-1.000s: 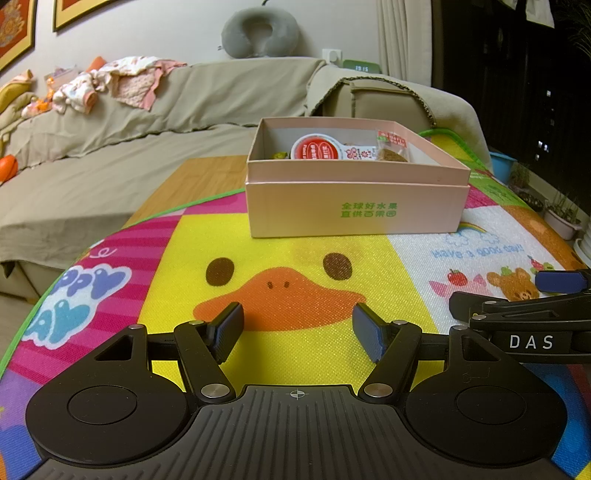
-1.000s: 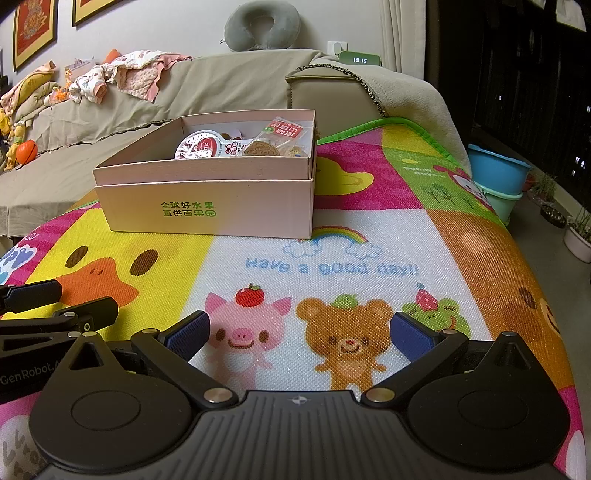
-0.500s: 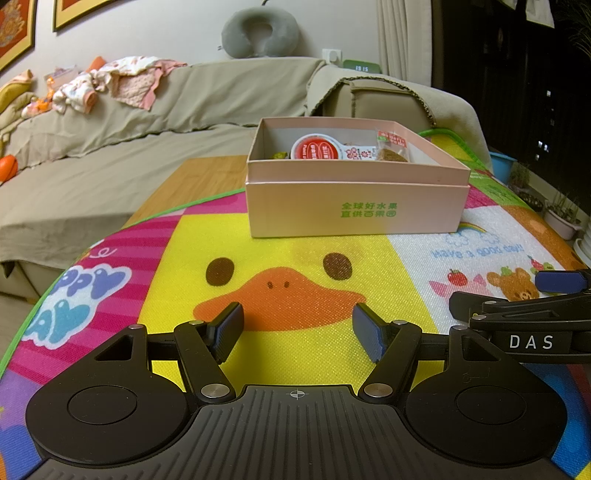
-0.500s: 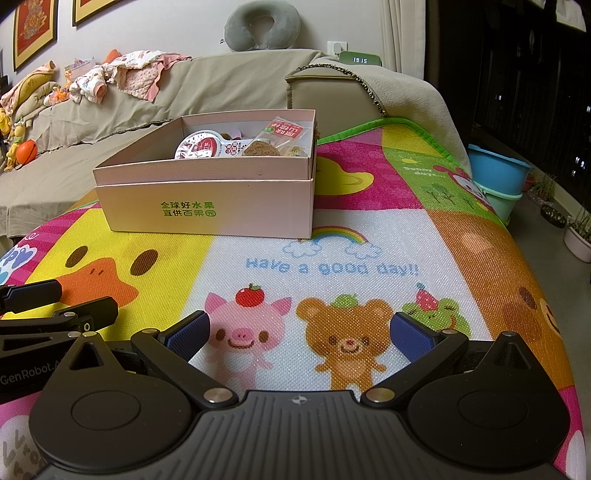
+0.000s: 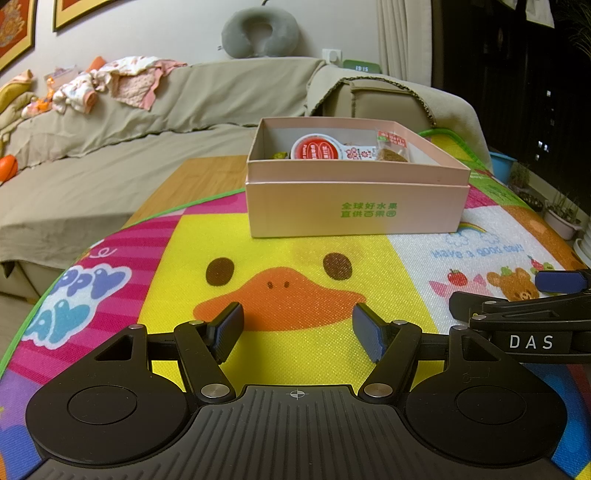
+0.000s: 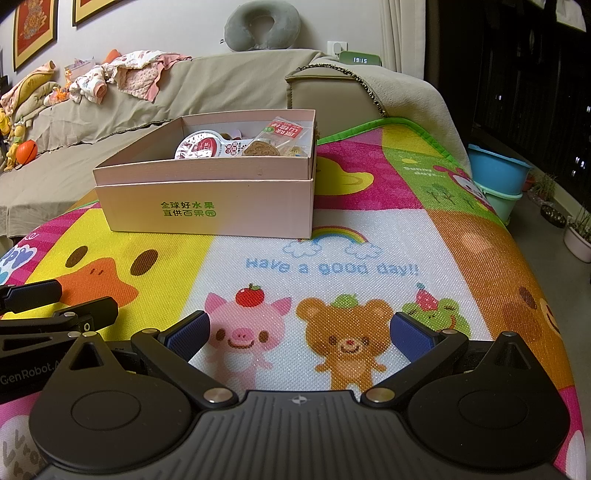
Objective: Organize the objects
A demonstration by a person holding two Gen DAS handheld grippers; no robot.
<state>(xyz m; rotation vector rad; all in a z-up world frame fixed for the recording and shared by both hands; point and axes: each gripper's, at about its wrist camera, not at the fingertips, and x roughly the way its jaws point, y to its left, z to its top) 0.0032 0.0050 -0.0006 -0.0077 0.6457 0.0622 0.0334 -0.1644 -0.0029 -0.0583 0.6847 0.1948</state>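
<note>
- Nothing has moved since the earlier pictures: both tools and the box sit just where they were.
- Left wrist view: the left tool (image 5: 297, 328) has its two fingers spread wide, with nothing between them. It hangs low over the yellow duck face on the play mat (image 5: 177, 258).
- Left wrist view: the pink box (image 5: 356, 206) stands on the mat, past the duck's eyes and well apart from the tool. It is open at the top. Inside it are a round cup with a red lid (image 5: 315, 148) and a snack packet (image 5: 393, 149), both near the back wall.
- Left wrist view: the right tool (image 5: 554, 291) pokes in at the right edge, seen from the side.
- Right wrist view: the right tool (image 6: 300, 334) is also spread wide and holds nothing. It hangs over the pig and the bear drawn on the mat (image 6: 461, 236).
- Right wrist view: the pink box (image 6: 207, 206) stands ahead and to the left, on the mat, apart from the tool. The cup (image 6: 201, 146) and the snack packet (image 6: 282, 133) lie in it.
- Right wrist view: the left tool (image 6: 59, 299) shows at the left edge. A sofa (image 6: 221, 85) with clothes (image 6: 122, 75) on it is behind the tabletop, and a neck pillow (image 6: 262, 24) sits on top.
</note>
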